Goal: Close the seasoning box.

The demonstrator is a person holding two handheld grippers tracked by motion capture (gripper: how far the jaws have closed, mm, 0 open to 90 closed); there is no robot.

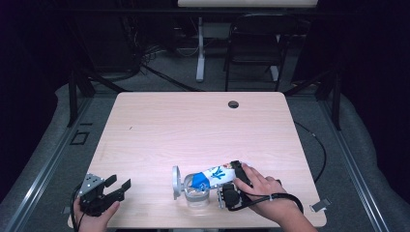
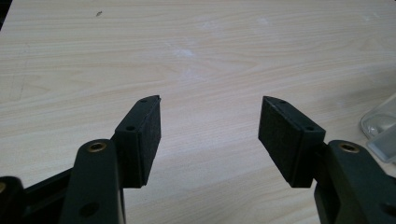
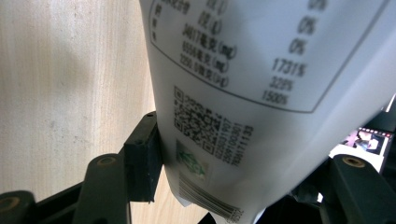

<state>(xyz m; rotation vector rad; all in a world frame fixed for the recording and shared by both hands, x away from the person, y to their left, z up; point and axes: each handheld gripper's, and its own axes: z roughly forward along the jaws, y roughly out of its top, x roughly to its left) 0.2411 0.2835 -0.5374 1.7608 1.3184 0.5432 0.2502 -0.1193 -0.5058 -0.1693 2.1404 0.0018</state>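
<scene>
Dark floor and a folding chair (image 1: 254,46) lie beyond my pale wood tabletop (image 1: 193,130), where a clear jar (image 1: 197,191) with its lid swung open stands near the front edge. My right gripper (image 1: 237,180) has its jaws clamped on a white and blue pouch (image 1: 212,175), tipped over the jar's mouth. My left gripper (image 1: 116,187) rests at the front left corner, jaws spread with nothing between them.

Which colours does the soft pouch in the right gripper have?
The soft plastic pouch is white with blue print, best in the high view.
</scene>
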